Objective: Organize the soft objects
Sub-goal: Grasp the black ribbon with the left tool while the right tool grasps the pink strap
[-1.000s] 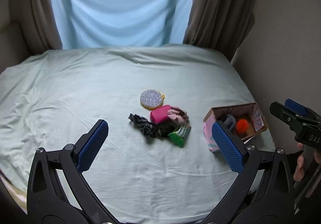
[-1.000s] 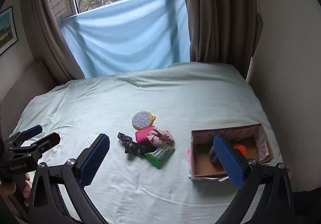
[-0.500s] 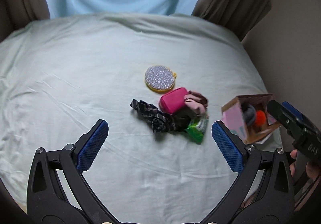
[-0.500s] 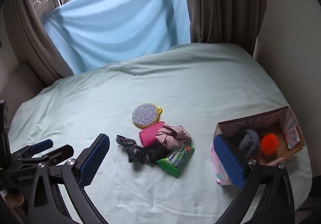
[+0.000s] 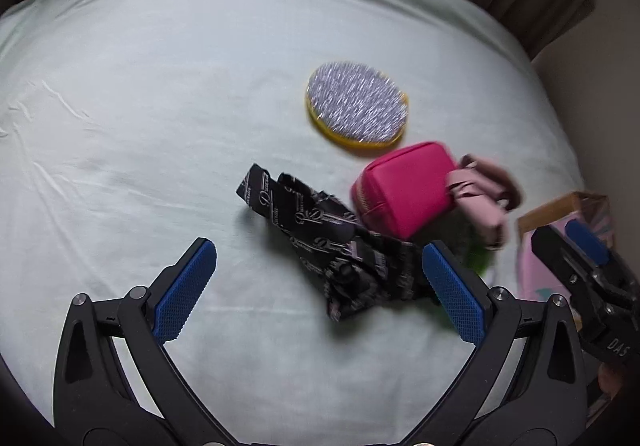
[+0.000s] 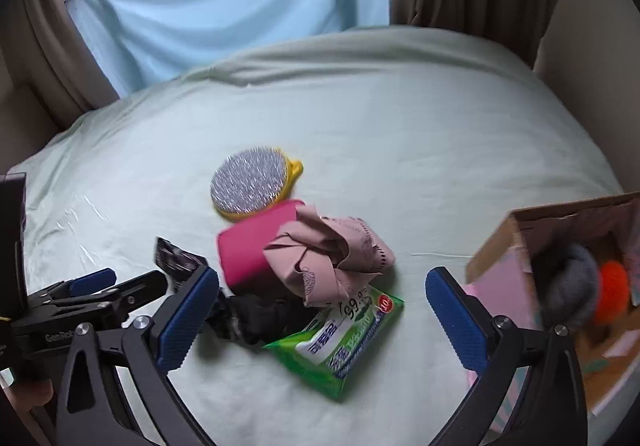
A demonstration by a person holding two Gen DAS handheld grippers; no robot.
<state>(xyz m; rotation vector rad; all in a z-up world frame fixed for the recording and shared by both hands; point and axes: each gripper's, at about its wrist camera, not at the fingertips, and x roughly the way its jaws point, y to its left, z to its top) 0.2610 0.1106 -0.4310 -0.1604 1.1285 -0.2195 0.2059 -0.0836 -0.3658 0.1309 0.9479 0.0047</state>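
Blue-padded jaws closing in on the soft pile.

Within the last second we have brought both grippers down toward the bed [image 6: 400, 134]: our left gripper [image 5: 320, 290] gapes empty over the black patterned cloth [image 5: 320, 242], our right gripper [image 6: 320, 318], equally spread, frames the pink cloth [image 6: 328, 258] and green wipes pack [image 6: 340, 342]. The pouch [image 5: 404, 186] and scrubber [image 5: 356, 106] lie beside them; the box [image 6: 500, 246] waits right, so a pick looks imminent.

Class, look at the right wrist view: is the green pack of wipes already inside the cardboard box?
No. The green pack of wipes lies on the bed sheet, apart from the cardboard box to its right.
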